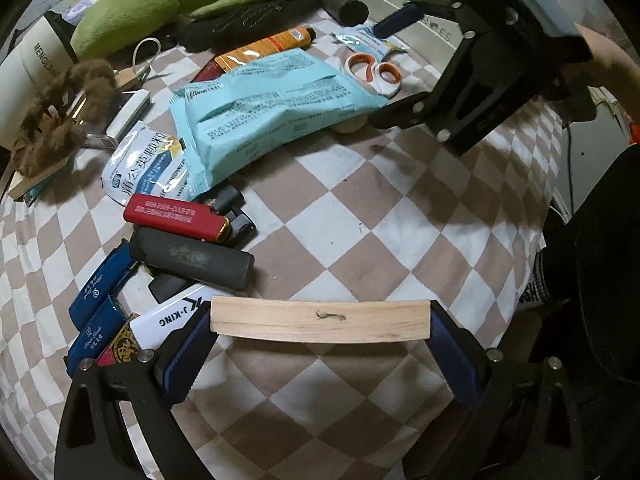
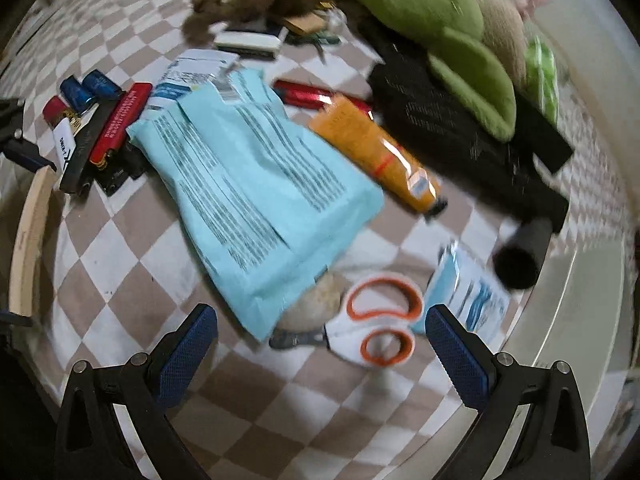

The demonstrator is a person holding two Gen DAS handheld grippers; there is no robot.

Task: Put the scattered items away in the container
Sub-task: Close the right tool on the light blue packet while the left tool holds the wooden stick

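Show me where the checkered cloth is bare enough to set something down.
The widest bare stretch of checkered cloth lies between the light blue packet, the lighters and the wooden block in the left tool. Crowded: the packet's far side, around the scissors, orange tube and green plush.

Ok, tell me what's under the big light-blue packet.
A rounded beige object pokes out beneath the light-blue packet, beside the scissors. The packet also overlaps a white sachet. The rest underneath is covered.
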